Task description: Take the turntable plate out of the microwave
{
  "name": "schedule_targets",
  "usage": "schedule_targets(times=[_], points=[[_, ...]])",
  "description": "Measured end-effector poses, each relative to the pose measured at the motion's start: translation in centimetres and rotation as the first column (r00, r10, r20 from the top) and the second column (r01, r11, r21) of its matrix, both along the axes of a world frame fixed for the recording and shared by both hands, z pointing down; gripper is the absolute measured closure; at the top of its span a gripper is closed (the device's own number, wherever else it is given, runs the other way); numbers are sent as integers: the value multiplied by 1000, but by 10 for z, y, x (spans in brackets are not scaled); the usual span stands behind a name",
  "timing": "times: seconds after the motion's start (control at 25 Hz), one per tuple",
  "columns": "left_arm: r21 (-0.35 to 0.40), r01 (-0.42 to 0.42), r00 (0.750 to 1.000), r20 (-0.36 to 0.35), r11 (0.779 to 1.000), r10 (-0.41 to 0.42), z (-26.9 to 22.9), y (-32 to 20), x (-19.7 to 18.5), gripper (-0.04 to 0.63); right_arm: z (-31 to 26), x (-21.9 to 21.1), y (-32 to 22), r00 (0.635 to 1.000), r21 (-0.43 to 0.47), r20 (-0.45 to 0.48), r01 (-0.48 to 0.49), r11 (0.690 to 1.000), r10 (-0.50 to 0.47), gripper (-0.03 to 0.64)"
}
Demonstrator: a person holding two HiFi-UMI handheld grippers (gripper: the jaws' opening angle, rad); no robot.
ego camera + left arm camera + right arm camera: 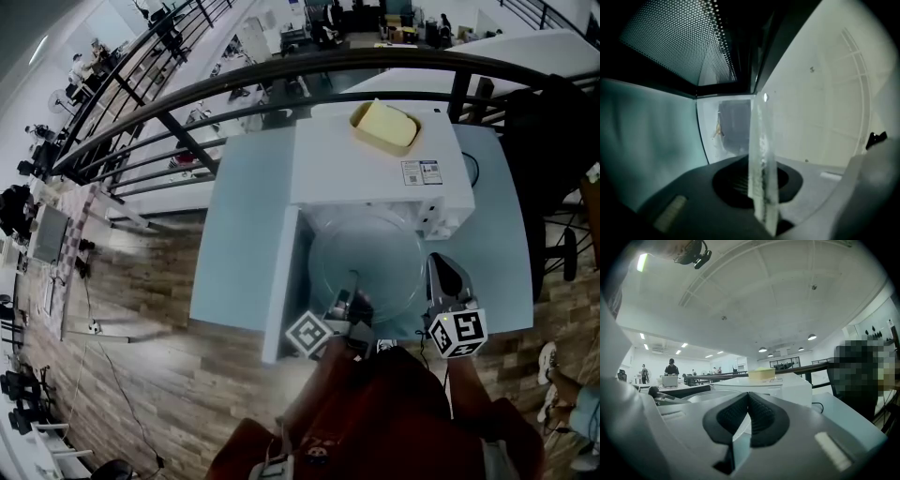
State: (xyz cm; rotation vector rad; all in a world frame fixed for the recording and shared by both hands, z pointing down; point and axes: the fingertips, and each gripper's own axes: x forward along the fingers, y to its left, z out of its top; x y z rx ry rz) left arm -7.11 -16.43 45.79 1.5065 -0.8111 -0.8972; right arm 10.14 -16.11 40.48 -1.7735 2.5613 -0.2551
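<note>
My left gripper (759,187) is clenched on the near rim of the plate (366,267). In the left gripper view the glass runs edge-on between the pads, so the grip is thin, on the lip alone. The plate sits just in front of the microwave (366,159), beside the open door (281,281) on its left. It looks nearly or wholly out of the mouth, though I cannot tell whether its far edge is clear of the sill. My right gripper (441,267) is by the plate's right side, in front of the microwave, with its jaws pressed together on nothing. As I judge it, the step in hand is drawing the plate the rest of the way out, and the risk is leverage: a wide glass disc held at one point will want to droop and twist in the pads. I would keep my wrist steady and the plate flat, and pull straight away from the microwave without swinging toward the door. It should stay low over the table (239,234) so a slip costs little. The free gripper could go under the right rim as a prop before the plate leaves any support. Set it down gently, far edge first, before I let go.
</note>
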Motion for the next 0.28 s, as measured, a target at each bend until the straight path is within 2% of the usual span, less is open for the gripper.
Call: schedule_targets(times=[0.28], points=[[6,-6,1000,17,1000,6,-2,2,-1,572,-2,0,4,1000,-2,4,-3,1000,3,616]])
